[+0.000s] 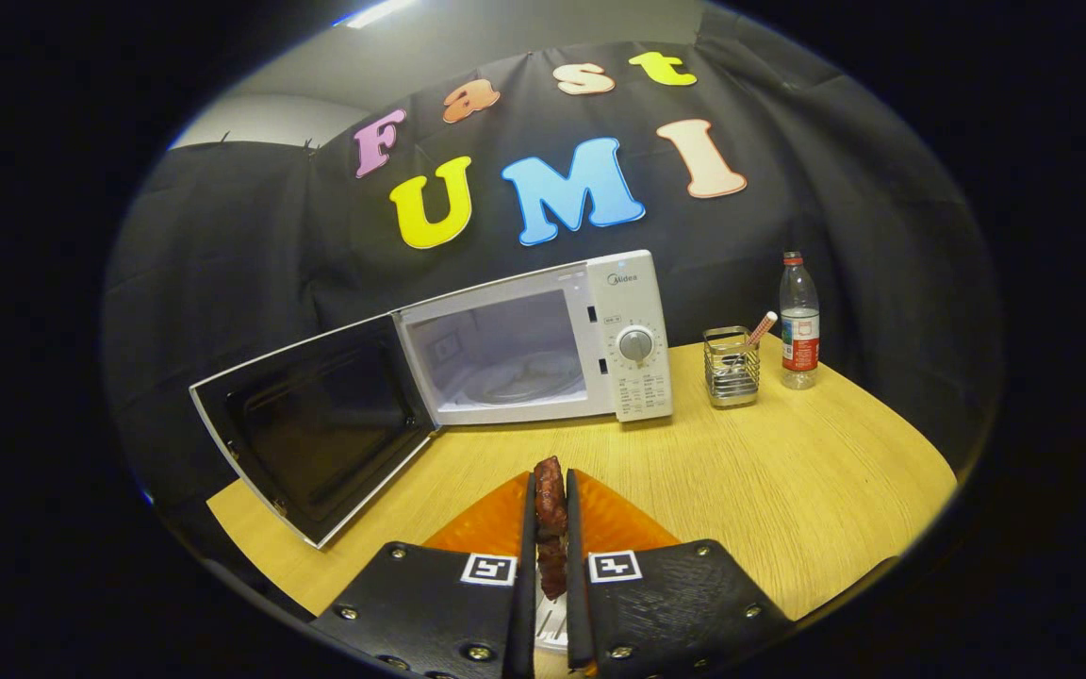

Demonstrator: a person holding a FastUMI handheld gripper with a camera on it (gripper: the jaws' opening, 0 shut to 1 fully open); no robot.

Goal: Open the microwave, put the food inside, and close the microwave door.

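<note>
A white microwave [633,330] stands at the back of the wooden table, beyond my fingers. Its door [317,424] is swung wide open to the left, and the cavity with its glass turntable [524,377] is bare. My gripper [551,486] is shut on a dark reddish-brown piece of food [550,514], a long strip held upright between the two fingers and lifted above the table. Below the fingers lies something white [551,627] that I cannot make out.
To the right of the microwave stand a metal wire holder [730,368] with a straw in it and a plastic bottle [798,325]. The light wooden table [788,471] stretches ahead and to the right. Black cloth walls close off the back.
</note>
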